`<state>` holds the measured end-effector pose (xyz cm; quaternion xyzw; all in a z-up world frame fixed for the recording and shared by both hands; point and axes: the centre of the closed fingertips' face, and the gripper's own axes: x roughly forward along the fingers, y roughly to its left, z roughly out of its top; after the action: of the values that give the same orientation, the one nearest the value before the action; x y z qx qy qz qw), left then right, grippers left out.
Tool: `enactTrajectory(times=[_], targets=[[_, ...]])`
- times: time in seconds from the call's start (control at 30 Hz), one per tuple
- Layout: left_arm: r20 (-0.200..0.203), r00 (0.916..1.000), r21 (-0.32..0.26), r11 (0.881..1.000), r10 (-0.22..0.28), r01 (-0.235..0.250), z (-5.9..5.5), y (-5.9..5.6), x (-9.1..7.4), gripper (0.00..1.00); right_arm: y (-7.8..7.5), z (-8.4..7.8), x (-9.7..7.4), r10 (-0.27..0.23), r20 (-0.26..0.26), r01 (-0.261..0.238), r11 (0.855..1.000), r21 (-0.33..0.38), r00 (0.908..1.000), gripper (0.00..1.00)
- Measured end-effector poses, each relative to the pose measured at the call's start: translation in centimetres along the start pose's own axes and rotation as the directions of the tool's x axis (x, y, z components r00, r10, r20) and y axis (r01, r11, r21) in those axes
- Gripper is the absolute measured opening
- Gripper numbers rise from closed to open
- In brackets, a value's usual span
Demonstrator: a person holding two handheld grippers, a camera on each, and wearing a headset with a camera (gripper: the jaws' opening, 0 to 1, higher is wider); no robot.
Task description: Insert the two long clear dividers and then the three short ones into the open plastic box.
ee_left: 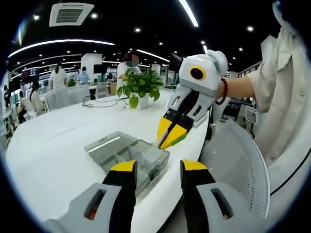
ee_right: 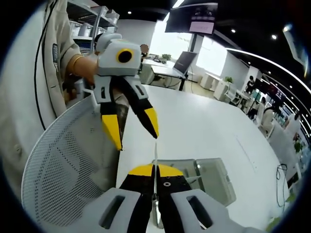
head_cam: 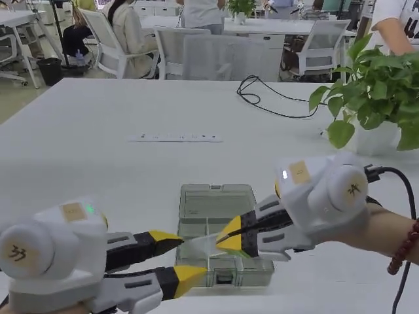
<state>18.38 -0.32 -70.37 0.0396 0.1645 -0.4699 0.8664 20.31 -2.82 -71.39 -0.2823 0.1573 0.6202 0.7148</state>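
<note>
Two grippers work over one open plastic box (head_cam: pixel 243 268), which sits at the near edge of the white table (head_cam: pixel 131 118). On my right gripper (head_cam: pixel 229 239) the jaws are pressed together on one clear divider (head_cam: pixel 203 246). It is a thin sheet, seen edge-on in the right gripper view, and it hangs over the box's near half; I cannot tell whether it touches the box. My left gripper (head_cam: pixel 183 257) sits just left of it with its jaws spread apart and nothing between them, the tips near the divider's free end. The box's lid lies flat on the far side. I can see partition lines inside but cannot count them.

Farther off are one potted plant (head_cam: pixel 376 91) at far right, one black cable (head_cam: pixel 275 95) looped beside it, and one pale strip (head_cam: pixel 175 138) at mid-table. All three are well apart from the box. One white mesh chair (ee_right: pixel 63 165) stands at the table's near side.
</note>
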Motion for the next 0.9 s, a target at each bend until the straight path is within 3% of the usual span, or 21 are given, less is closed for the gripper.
enactTrajectory(times=[0.13, 0.43, 0.73, 0.9], targets=[[-0.003, 0.999, -0.027, 0.999, 0.044, -0.044, -0.3, 0.7, -0.2, 0.44, -0.9, -0.3, 0.2, -0.033, -0.013, 0.033, 0.999, 0.005, 0.9994, 0.02], [-0.03, 0.9962, -0.035, 0.996, 0.081, -0.082, -1.0, 0.9, 0.0, 0.61, -2.7, -1.3, 1.1, -0.093, -0.058, 0.095, 0.995, 0.03, 0.994, 0.02], [-0.013, 0.9906, -0.058, 0.989, 0.136, -0.137, -0.8, 1.8, 0.3, 0.75, -3.9, -2.5, 2.0, -0.108, -0.103, 0.113, 0.993, 0.042, 0.9888, 0.02], [-0.016, 0.9886, -0.062, 0.987, 0.15, -0.151, -0.9, 2.0, 0.4, 0.77, -4.3, -3.0, 2.6, -0.103, -0.122, 0.111, 0.992, 0.061, 0.9872, 0.02]])
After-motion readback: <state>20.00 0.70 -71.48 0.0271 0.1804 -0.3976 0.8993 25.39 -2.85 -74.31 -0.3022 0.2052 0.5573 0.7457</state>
